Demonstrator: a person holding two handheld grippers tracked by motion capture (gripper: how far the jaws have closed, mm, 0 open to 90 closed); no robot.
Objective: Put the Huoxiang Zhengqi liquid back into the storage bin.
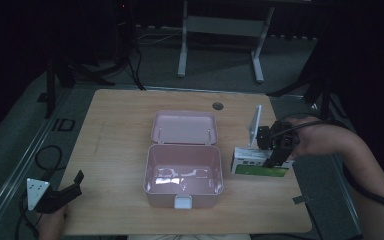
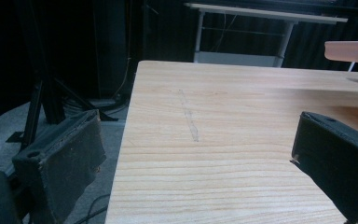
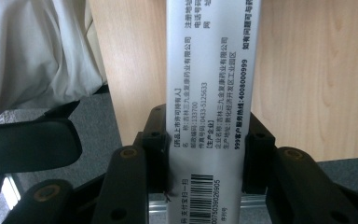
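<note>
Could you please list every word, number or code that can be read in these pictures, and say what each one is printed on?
All on the white side of the medicine box clamped in the right gripper:
"133700"
"0433-5125633"
"4008000999"
"0750390026905" under the barcode, partly cut off and uncertain.
The Chinese lines beside these are too small to quote reliably.
The green and white face of the same box in the high view carries print too blurred to read.

In the right gripper view the white box (image 3: 213, 93) runs off the top and bottom edges, so its ends are cut off and the barcode digits break off at the bottom. In the high view the right hand-held gripper (image 1: 276, 150) covers part of that box, whose green-and-white print is too small to read. In the left gripper view the pink lid (image 2: 352, 50) is cut off at the right edge and blurred.
</note>
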